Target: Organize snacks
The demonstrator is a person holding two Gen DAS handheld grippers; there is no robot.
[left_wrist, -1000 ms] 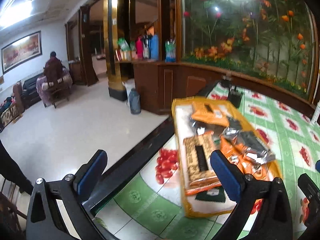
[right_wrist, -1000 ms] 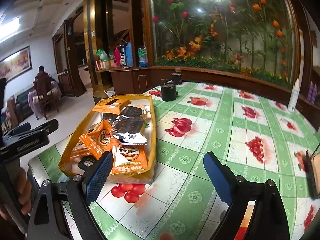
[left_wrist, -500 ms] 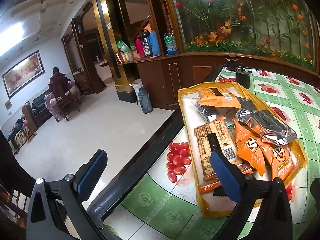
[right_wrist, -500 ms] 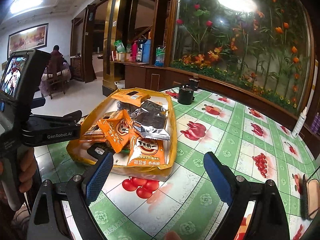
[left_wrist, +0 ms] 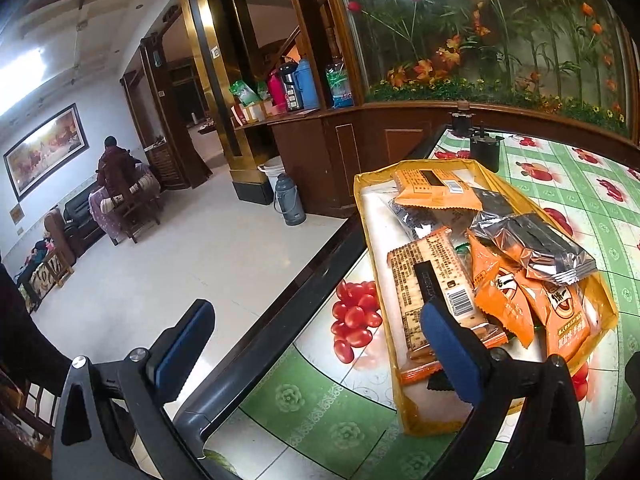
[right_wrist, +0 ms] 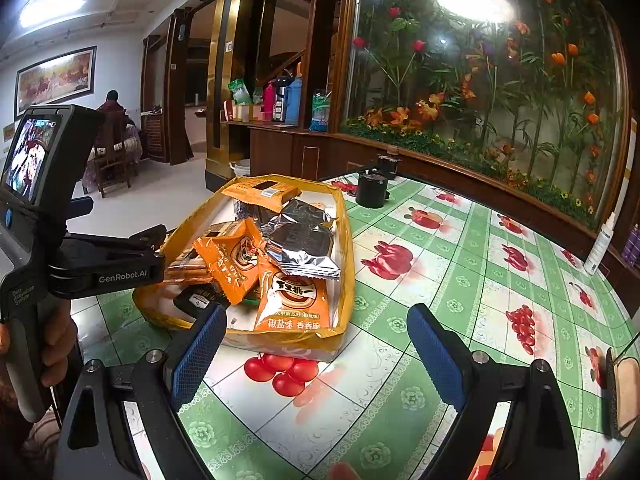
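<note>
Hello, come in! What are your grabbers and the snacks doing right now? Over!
Left gripper open, empty. Right gripper open, empty. Snack packets piled in yellow tray, untouched. Nothing in the way.

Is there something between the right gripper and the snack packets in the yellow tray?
Nothing visible. Only bare tablecloth lies between the open right gripper and the yellow tray of snack packets. The left gripper stands beside the tray.

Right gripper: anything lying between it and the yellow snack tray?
No loose object; in the right wrist view only tablecloth with printed cherries separates the open right gripper from the yellow snack tray.
</note>
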